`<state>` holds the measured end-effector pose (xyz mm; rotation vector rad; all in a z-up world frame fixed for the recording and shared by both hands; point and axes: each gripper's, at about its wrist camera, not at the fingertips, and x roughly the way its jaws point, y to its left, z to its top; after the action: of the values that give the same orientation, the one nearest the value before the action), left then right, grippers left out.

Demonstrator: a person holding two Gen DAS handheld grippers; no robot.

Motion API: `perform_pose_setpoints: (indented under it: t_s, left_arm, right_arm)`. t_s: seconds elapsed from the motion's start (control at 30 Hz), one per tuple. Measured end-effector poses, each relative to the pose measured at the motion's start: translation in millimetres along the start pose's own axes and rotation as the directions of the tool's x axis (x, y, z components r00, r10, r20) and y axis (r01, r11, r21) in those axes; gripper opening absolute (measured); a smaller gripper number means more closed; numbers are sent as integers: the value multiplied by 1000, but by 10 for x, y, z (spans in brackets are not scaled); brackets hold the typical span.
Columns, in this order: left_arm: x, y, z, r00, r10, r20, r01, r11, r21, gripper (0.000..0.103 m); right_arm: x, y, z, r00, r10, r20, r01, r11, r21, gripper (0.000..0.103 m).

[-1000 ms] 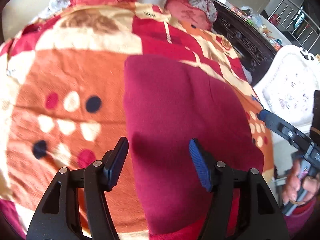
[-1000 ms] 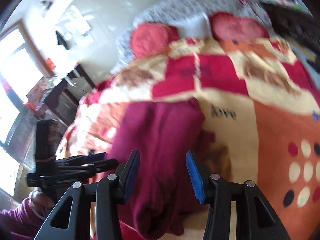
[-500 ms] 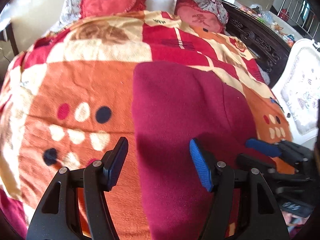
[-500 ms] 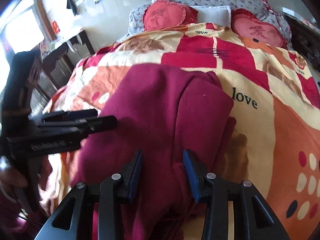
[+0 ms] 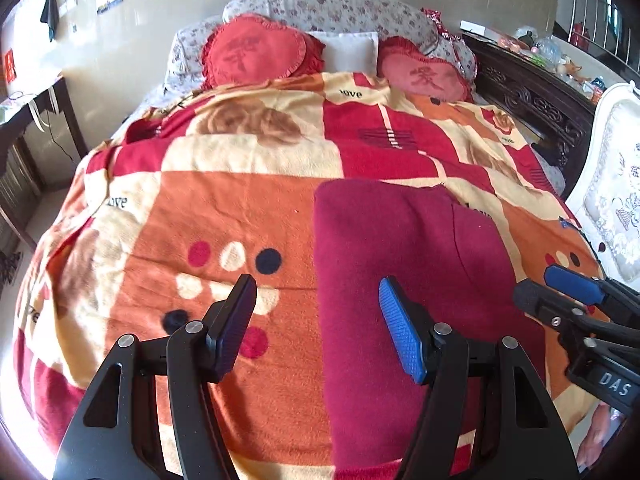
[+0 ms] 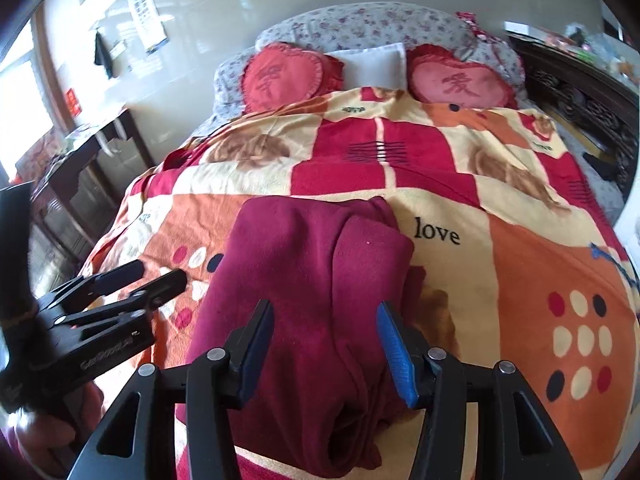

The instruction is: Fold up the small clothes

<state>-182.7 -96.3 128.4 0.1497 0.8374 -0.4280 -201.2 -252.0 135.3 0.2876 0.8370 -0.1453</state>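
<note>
A dark red garment [image 5: 404, 248] lies folded lengthwise on the patterned blanket [image 5: 240, 208], near the bed's front edge. It also shows in the right wrist view [image 6: 316, 272], with a folded-over flap on its right side and bunched folds at the near end. My left gripper [image 5: 318, 324] is open and empty, above the garment's left edge. My right gripper [image 6: 324, 344] is open and empty, just above the garment's near end. Each gripper appears in the other's view: the right one [image 5: 560, 292] and the left one [image 6: 148, 280].
Two red heart cushions [image 5: 256, 50] and a white pillow [image 5: 352, 50] lie at the head of the bed. A dark carved wooden frame [image 5: 532, 96] runs along the right side, with a white chair [image 5: 616, 192] beside it. A dark desk [image 6: 80, 152] stands to the left.
My right gripper was closed down around the garment's near end half a second ago and now stands open above it. Both grippers have pulled back, showing more of the bed.
</note>
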Motion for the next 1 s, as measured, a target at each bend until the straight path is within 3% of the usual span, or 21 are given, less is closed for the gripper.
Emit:
perform_pose_setpoints:
  t_s: [0.1,0.53,1.0]
  left_arm:
    - [-101,-5,-5,1000,4,23,-4,1000,6,64]
    - [-348,-97,-4,996,3,84,-5,1000,25,64]
    - [-376,-130,-6,996,4,90,-7,999,34,64]
  right_arm:
    - [-14,23,-1,1000,-4,-5,4,1000,19,62]
    - [-197,19,-38,998,-58,13,58,998,32,63]
    - [-238,2,-32,997,-68,21,67,997,34,64]
